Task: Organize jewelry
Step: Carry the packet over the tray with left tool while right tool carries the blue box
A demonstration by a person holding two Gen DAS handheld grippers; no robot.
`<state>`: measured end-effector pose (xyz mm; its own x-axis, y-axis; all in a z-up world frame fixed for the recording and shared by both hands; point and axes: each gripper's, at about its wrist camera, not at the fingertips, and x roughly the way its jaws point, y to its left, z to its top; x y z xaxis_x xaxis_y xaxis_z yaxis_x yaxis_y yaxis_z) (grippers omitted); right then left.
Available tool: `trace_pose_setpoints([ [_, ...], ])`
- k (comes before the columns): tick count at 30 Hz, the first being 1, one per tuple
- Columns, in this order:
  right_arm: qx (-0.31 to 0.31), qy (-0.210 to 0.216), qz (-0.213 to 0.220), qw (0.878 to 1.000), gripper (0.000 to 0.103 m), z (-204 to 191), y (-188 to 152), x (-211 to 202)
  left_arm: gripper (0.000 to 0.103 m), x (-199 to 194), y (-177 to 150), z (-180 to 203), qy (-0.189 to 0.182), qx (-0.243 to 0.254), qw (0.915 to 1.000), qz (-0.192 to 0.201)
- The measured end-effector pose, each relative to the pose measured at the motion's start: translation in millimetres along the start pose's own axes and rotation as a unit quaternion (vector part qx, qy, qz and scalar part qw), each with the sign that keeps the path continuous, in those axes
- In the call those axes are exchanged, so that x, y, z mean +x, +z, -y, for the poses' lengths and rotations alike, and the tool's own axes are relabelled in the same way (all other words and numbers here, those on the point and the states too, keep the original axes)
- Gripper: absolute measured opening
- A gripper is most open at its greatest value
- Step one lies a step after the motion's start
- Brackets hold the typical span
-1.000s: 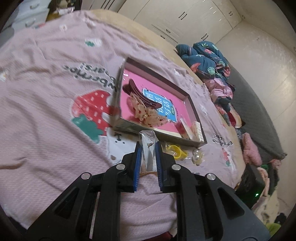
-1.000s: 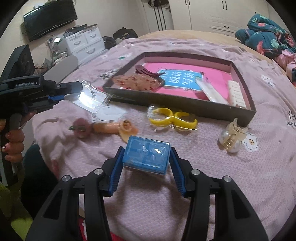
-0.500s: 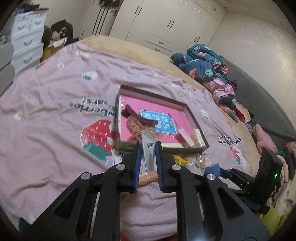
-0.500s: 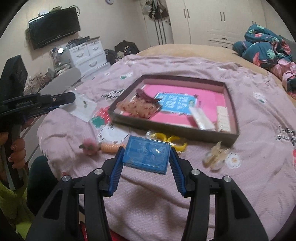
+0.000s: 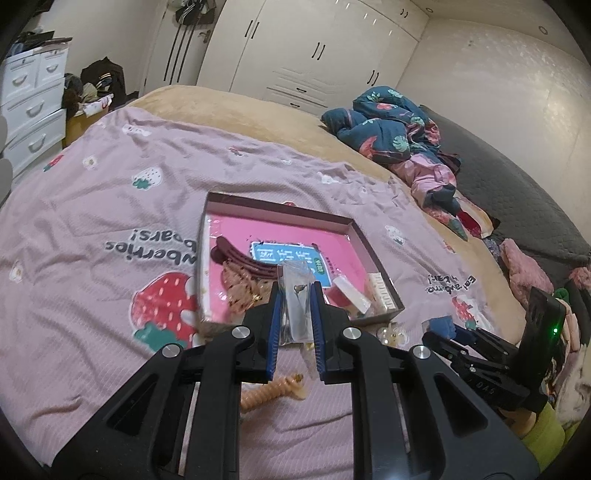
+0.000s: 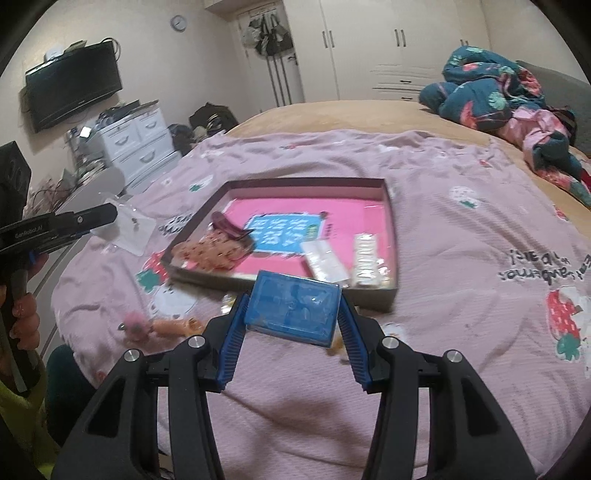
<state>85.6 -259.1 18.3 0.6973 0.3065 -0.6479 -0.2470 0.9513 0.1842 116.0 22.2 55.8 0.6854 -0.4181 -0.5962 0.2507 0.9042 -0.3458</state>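
A clear plastic packet (image 5: 295, 302) holding a small earring is clamped between the blue pads of the left claw (image 5: 295, 312), raised above the near edge of the shallow box (image 5: 351, 225) with the pink lining. A blue plastic case (image 6: 293, 308) is gripped by the right claw (image 6: 293, 314), just in front of the box's near wall. Only in the left wrist view is a coiled orange hair tie (image 5: 273, 391) seen on the bed below the claw. Only in the right wrist view are a wall-mounted television (image 6: 74, 86), a wall clock (image 6: 178, 23) and a pink fluffy hair tie (image 6: 136, 325) shown. The box rests on a pink strawberry-print blanket (image 5: 92, 206) spread over the bed; white wardrobes (image 5: 314, 48) line the far wall.
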Motion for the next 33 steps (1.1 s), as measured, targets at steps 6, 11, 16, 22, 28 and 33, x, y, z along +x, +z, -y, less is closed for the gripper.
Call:
trace_pose_setpoints([
  [6, 0.017, -0.019, 0.01, 1.0, 0.048, 19, 7, -4, 0.008, 18, 8, 12, -0.006, 0.011, 0.9999, -0.003],
  [11, 0.027, -0.035, 0.018, 0.999, 0.048, 34, 14, -5, 0.008, 34, 10, 21, -0.01, 0.019, 0.9997, -0.01],
  [16, 0.034, -0.049, 0.025, 0.998, 0.048, 46, 25, -2, 0.008, 53, 10, 30, -0.017, 0.025, 0.9993, -0.021],
  [22, 0.041, -0.061, 0.028, 0.997, 0.048, 58, 37, 8, 0.008, 77, 10, 34, -0.023, 0.027, 0.9986, -0.038],
  [28, 0.032, -0.075, 0.025, 0.996, 0.048, 60, 48, 24, 0.008, 99, 7, 31, -0.043, 0.02, 0.9971, -0.06],
  [33, 0.021, -0.073, 0.016, 0.997, 0.048, 56, 55, 42, 0.008, 118, 6, 25, -0.04, 0.016, 0.9961, -0.077],
])
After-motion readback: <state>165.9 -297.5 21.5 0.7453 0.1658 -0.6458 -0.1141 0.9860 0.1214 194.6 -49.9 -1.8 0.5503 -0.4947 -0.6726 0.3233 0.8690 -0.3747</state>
